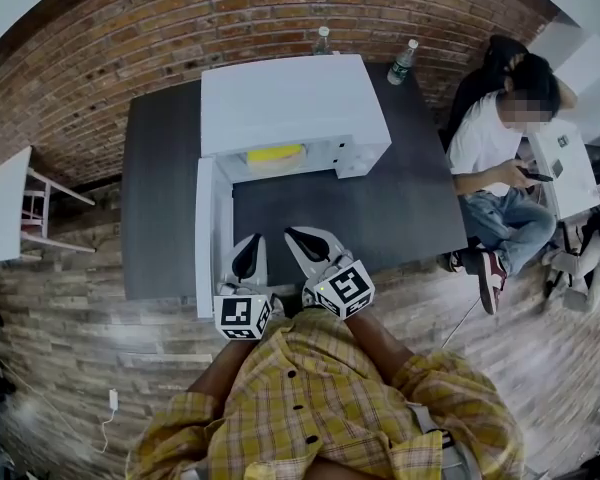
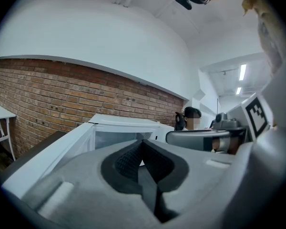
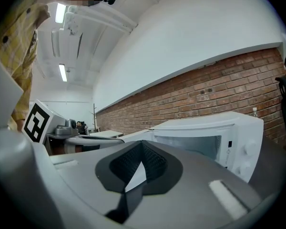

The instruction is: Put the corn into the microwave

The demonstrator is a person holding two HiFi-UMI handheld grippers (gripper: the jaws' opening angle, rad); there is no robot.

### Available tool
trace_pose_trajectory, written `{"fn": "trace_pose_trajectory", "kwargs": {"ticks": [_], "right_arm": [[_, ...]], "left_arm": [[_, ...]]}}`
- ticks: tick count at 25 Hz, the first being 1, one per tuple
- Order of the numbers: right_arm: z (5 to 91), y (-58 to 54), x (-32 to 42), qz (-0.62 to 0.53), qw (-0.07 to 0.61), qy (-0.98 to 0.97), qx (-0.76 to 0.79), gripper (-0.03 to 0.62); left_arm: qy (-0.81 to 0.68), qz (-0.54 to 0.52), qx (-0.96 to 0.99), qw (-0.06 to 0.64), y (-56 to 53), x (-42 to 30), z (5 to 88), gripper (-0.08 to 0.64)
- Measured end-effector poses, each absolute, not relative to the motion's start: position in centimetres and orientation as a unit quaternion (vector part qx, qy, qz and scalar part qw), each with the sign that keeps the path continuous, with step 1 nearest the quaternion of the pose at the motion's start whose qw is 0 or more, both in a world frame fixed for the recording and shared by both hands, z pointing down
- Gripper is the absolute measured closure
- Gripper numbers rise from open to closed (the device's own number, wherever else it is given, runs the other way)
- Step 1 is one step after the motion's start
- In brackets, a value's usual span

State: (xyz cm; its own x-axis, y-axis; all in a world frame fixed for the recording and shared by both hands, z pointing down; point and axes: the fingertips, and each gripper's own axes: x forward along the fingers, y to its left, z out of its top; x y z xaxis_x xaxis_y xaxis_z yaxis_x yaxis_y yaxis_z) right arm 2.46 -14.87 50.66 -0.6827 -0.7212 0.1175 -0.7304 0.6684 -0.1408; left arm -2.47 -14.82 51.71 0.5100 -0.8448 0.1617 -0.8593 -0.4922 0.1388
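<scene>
This looks like an office or studio workroom rather than a home. A bare brick wall backs a dark table that holds a white microwave and water bottles. Plain white desks stand around, a seated person looks at a phone, and strip lights line the ceiling.

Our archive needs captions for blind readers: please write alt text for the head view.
A white microwave on a dark table has its door swung open at the left and yellow corn inside. At the table's near edge the left gripper and right gripper are held side by side, both shut and empty.
</scene>
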Motion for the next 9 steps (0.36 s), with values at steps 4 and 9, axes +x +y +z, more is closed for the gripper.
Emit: {"fn": "trace_pose_trajectory", "kwargs": {"ticks": [4,9], "right_arm": [[50.63,-14.92,2.69,0.089,0.024,-0.911,0.401,0.589],[50.59,-15.08,2.68,0.087,0.026,-0.91,0.405,0.589]], "left_arm": [[-0.493,0.036,0.863,0.099,-14.83,-2.4,51.59,0.561],[-0.49,0.043,0.865,0.1,-14.81,-2.22,52.01,0.561]]}}
